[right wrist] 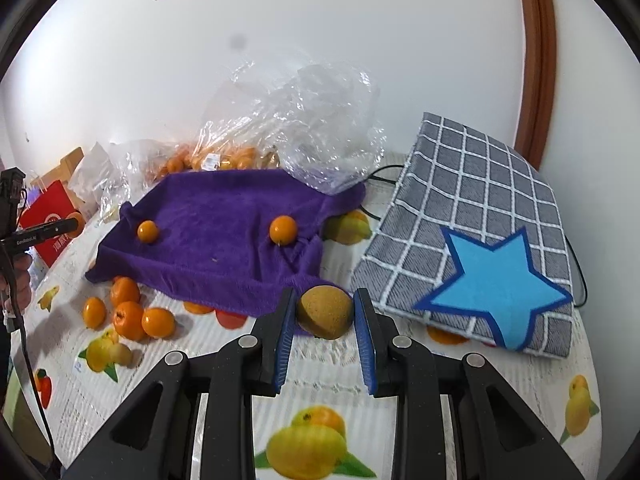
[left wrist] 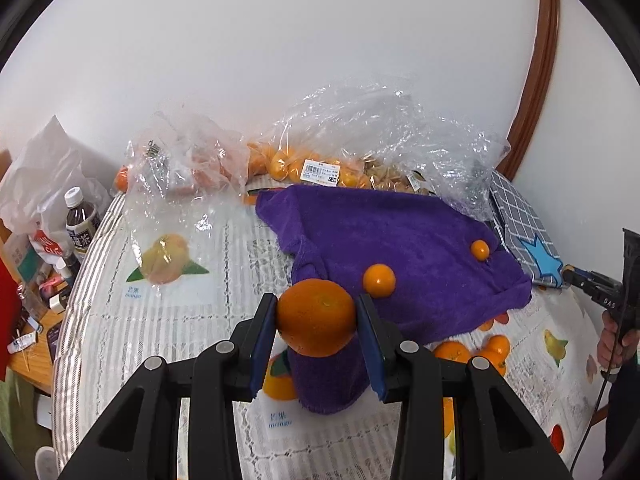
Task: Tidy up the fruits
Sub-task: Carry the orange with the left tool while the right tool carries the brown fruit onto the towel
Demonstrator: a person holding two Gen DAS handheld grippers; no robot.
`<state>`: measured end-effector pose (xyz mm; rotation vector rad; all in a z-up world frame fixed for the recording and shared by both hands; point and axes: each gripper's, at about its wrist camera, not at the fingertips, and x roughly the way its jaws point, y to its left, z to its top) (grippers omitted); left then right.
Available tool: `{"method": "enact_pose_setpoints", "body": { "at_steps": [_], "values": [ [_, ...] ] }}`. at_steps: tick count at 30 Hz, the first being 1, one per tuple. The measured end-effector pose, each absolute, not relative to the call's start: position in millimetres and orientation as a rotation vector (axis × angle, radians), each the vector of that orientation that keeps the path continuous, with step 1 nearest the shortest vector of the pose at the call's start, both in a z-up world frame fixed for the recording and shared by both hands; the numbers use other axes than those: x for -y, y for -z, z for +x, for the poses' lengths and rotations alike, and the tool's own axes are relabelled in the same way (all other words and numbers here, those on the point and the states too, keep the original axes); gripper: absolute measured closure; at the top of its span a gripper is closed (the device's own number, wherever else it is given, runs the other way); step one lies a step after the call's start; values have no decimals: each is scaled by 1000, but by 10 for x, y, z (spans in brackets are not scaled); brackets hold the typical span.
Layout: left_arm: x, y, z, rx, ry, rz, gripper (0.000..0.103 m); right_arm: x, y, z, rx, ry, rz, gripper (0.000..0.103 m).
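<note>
My left gripper [left wrist: 317,326] is shut on a large orange [left wrist: 316,312], held above the near corner of the purple towel [left wrist: 392,240]. Two small oranges [left wrist: 379,280] lie on that towel, also in the right wrist view [right wrist: 283,230]. My right gripper [right wrist: 324,314] is shut on a brownish-green round fruit [right wrist: 325,311], held just in front of the purple towel [right wrist: 224,220] and left of the grey checked cloth [right wrist: 472,216]. Several oranges [right wrist: 128,312] lie loose on the table by the towel's left edge.
Clear plastic bags of small oranges [left wrist: 320,168] lie behind the towel against the wall. A crumpled empty bag [right wrist: 320,128] rests on the towel's far corner. A bottle [left wrist: 80,224] and clutter stand beyond the table's left edge. The fruit-print tablecloth [right wrist: 400,420] covers the table.
</note>
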<state>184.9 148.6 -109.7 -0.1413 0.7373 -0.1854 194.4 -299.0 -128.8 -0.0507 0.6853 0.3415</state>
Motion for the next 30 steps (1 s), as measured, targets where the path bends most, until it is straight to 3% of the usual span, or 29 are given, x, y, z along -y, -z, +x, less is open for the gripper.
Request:
{"method": "enact_pose_setpoints", "body": {
  "at_steps": [15, 30],
  "values": [
    [-1214, 1176, 2628, -771, 252, -130, 65, 2518, 1333, 2548, -721, -443, -88, 74],
    [-881, 1599, 3346, -904, 291, -102, 65, 1944, 1657, 3008, -809, -507, -180, 74]
  ]
}}
